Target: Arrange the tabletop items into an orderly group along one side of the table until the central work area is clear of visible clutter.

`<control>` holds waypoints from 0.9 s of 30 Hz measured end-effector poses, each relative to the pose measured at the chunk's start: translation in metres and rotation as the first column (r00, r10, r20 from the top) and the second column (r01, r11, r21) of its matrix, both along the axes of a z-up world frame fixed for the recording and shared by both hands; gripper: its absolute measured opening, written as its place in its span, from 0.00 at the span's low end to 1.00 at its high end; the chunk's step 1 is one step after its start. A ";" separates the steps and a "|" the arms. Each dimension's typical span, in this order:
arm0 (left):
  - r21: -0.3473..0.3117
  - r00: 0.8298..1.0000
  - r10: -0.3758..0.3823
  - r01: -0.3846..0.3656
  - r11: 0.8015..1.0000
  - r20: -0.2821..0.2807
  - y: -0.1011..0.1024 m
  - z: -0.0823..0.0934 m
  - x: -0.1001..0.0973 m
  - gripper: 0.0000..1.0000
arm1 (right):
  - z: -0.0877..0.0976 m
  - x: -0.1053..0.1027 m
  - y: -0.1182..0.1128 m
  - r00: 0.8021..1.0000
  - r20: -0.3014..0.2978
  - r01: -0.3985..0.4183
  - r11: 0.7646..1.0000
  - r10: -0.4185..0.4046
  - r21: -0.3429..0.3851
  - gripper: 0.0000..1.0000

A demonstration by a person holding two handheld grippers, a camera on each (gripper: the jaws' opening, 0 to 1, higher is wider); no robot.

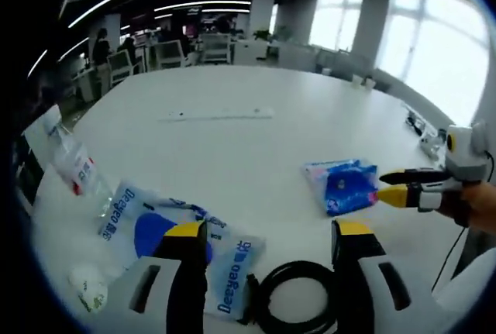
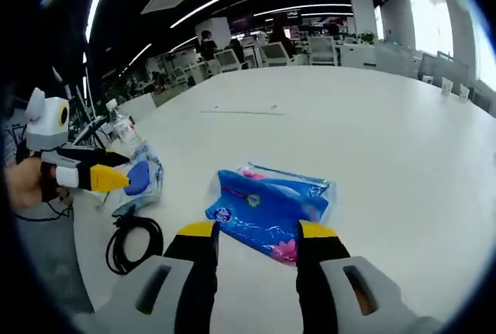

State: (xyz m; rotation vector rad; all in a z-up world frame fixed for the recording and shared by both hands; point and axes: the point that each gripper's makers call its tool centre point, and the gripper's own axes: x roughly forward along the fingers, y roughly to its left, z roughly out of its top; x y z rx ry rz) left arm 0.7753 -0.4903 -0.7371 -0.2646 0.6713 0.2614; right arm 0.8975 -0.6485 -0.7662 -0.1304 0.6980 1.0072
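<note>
White table, big, office chairs at 12 o'clock in the left gripper view. Left gripper rises from 6 o'clock there, jaws spread wide, nothing between them; the left jaw overlaps a white-and-blue packet printed with blue lettering, lying flat at 7 o'clock, contact can't be told. Coiled black cable sits at 6 o'clock between the jaws, just beside the packet's edge. Clear plastic bottle with red-and-white label lies tilted at 9 o'clock, near the packet. Small whitish crumpled item at 7-8 o'clock near the table edge, can't tell what it is. Blue tissue pack at 3-4 o'clock, apart from the packet group; the right gripper comes in from 3 o'clock held by a hand, its yellow tips at the pack's right edge, jaws look nearly closed, grip on the pack can't be told. Right gripper view: right gripper from 6 o'clock, jaws open moderately, straddling the near edge of the blue tissue pack, pack not clamped as far as visible. Left gripper at 9 o'clock in a hand, over the white-and-blue packet; black cable at 8 o'clock, bottle at 10 o'clock behind it. Table bare toward 1-3 o'clock.
</note>
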 end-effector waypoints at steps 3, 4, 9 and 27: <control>-0.013 1.000 0.018 -0.018 1.000 0.001 0.001 0.000 -0.011 0.61 | -0.003 -0.007 0.005 1.000 -0.006 -0.022 1.000 0.022 -0.005 0.36; -0.020 1.000 0.022 -0.022 1.000 -0.001 0.000 -0.001 -0.014 0.61 | -0.004 -0.009 0.005 1.000 -0.007 -0.026 1.000 0.026 -0.008 0.36; -0.024 0.999 0.040 -0.040 0.999 -0.011 0.004 -0.003 -0.031 0.61 | -0.009 -0.019 0.010 0.999 -0.021 -0.049 0.999 0.049 -0.014 0.35; -0.096 0.991 0.136 -0.136 0.986 -0.016 -0.001 -0.011 -0.075 0.57 | -0.006 -0.061 0.033 0.983 -0.047 -0.176 0.984 0.176 -0.005 0.32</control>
